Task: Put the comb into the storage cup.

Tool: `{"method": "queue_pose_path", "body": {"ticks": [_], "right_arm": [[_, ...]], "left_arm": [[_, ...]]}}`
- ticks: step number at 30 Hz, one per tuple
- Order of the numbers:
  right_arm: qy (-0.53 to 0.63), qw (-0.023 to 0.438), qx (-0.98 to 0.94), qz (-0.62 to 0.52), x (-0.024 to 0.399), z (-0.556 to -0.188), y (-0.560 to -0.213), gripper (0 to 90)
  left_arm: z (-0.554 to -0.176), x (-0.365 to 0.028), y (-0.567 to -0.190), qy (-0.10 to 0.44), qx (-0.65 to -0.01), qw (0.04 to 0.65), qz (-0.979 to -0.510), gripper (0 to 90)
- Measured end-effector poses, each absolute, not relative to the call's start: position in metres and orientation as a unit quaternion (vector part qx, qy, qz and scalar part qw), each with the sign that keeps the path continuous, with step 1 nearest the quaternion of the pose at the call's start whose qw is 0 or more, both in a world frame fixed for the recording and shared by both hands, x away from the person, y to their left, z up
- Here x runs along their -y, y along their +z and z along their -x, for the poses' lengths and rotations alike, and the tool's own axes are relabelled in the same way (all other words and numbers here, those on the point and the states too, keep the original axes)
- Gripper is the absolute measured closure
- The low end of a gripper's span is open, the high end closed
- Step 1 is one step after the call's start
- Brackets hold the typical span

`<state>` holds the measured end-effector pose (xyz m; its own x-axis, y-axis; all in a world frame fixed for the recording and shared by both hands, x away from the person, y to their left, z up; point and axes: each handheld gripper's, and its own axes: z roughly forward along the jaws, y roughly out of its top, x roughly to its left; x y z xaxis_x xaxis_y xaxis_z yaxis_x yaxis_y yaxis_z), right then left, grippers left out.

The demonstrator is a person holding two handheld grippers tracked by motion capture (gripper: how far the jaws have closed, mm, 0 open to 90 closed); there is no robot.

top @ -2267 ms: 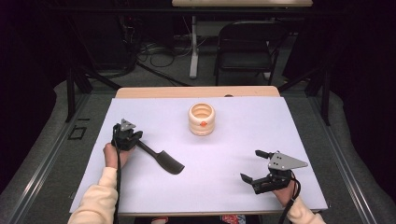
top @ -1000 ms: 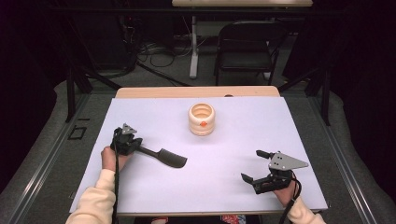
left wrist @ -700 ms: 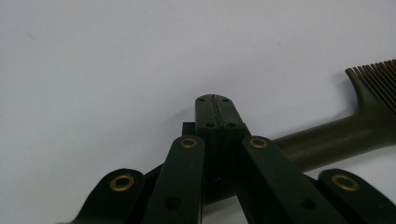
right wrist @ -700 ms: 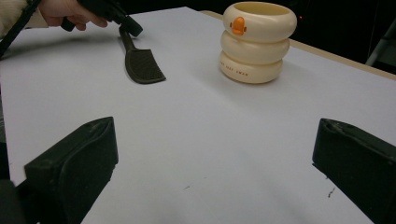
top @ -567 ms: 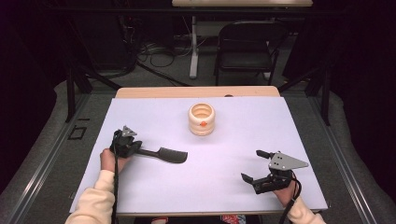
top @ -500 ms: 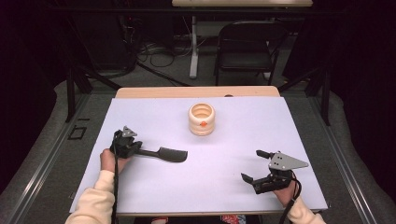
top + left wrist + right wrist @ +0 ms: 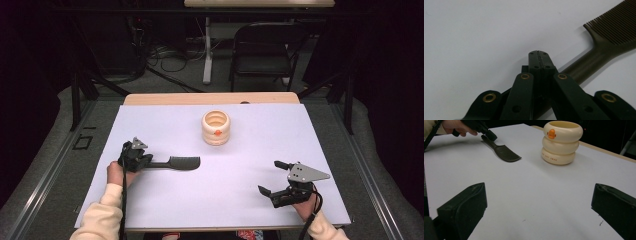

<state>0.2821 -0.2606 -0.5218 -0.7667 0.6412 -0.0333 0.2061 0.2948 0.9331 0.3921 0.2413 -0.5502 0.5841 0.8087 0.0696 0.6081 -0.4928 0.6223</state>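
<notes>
A dark comb [image 7: 179, 163] lies flat on the white table top [image 7: 260, 140], its toothed head pointing right. My left gripper [image 7: 146, 161] sits over the handle end. In the left gripper view its jaws [image 7: 539, 53] are shut on each other, and the comb's handle [image 7: 584, 65] passes crosswise beneath them; I cannot tell whether they press on it. A cream ringed cup with an orange mark [image 7: 216, 127] stands at the table's middle back. My right gripper [image 7: 268, 176] rests at the front right, open with nothing between its jaws [image 7: 539, 202]. The right gripper view shows the comb [image 7: 505, 152] and the cup [image 7: 562, 142].
A bare wooden strip [image 7: 210, 98] runs along the table's far edge. A folding chair [image 7: 265, 50], a white stand and floor cables lie beyond it. Open table surface lies between the comb, the cup and the right gripper.
The comb has swung about its handle end, its head moving away from the person, from slanting toward the front right to lying level. The left hand shifted slightly. The right gripper kept still.
</notes>
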Motion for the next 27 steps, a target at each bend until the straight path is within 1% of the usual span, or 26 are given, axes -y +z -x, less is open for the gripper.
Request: {"method": "queue_pose_path", "body": {"ticks": [27], "right_arm": [[0.528,0.205,-0.777,-0.273,0.2601,-0.2823,-0.5218,0.0]], "left_arm": [[-0.3828,-0.2380,-0.5486,0.161,-0.412,0.271,-0.855,90.0]]}}
